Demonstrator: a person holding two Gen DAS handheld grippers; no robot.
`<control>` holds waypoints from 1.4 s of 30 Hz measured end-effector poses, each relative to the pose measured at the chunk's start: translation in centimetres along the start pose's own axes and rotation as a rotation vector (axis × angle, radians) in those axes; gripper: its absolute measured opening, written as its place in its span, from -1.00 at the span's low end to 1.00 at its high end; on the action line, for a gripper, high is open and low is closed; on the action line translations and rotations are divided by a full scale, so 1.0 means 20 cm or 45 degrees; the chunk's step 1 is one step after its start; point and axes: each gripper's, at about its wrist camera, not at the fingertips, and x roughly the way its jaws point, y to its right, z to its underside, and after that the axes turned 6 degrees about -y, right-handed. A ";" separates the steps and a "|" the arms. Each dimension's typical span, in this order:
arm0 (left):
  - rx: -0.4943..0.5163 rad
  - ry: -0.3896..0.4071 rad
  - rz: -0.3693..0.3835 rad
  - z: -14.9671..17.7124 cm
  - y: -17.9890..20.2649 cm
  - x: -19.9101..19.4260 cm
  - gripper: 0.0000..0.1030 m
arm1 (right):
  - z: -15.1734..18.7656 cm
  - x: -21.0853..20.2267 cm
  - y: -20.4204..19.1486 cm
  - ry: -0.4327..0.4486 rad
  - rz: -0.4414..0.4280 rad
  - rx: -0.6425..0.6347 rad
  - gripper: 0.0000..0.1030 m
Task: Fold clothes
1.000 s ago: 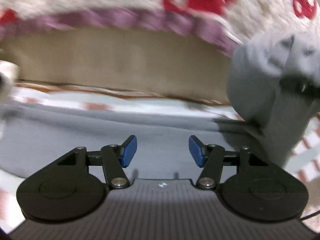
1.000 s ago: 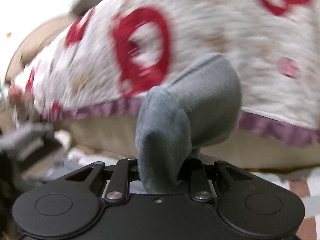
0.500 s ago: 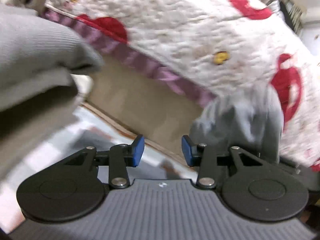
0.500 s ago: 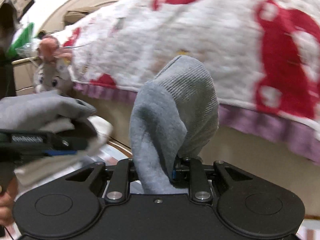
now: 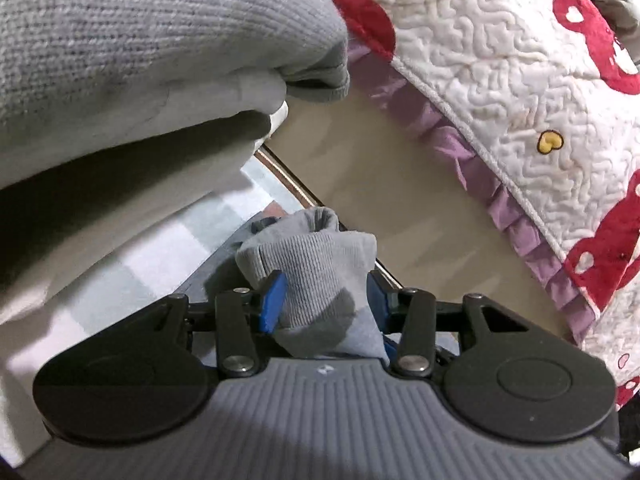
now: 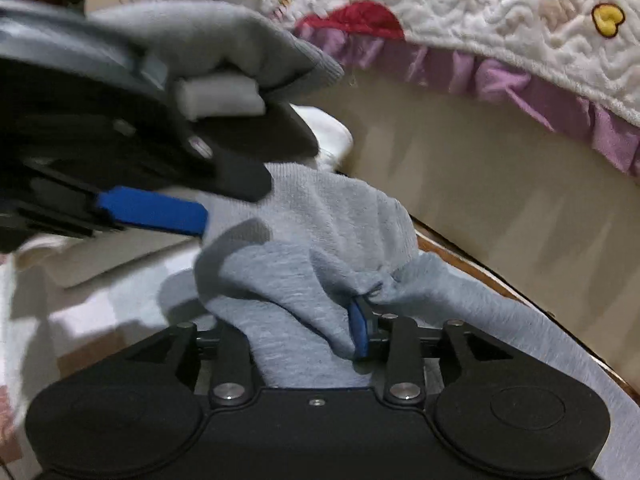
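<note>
Right there, the grey knitted garment (image 5: 320, 276) stands bunched up between the blue pads of the left gripper (image 5: 326, 300); its ribbed cuff pokes up just past the fingertips, the left pad (image 5: 272, 300) lies against the cloth, and the right pad is mostly hidden behind it; the jaws are opening, roughly half apart, with the fabric filling the gap, though whether they truly pinch it I cannot tell. Seen from the right wrist, the same grey cloth (image 6: 304, 280) is heaped over the right gripper (image 6: 304, 336); one blue pad (image 6: 360, 332) shows at a fold and touches it, the other is buried under the fabric; those jaws are opening too, the cloth between them. The left gripper's blue finger (image 6: 152, 210) reaches in from the left and meets the top of the heap. A grey knit sleeve (image 5: 140, 40) hangs close overhead; beneath is a pale checked sheet (image 5: 160, 264); beyond, a beige bed side (image 5: 380, 184); above it a white quilt (image 5: 500, 60) with red patches and a lilac frill (image 5: 520, 220).
</note>
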 end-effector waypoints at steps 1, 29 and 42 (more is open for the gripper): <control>0.000 0.001 0.022 0.00 0.01 -0.01 -0.17 | 0.01 -0.03 0.00 0.017 -0.022 0.002 -0.16; 0.169 -0.119 -0.166 0.08 0.17 -0.01 -0.10 | 0.48 -0.94 0.60 -0.221 -0.036 0.353 0.35; 0.183 -0.128 -0.342 0.23 0.21 -0.08 0.11 | 1.16 -0.98 1.09 -0.144 0.077 1.483 0.16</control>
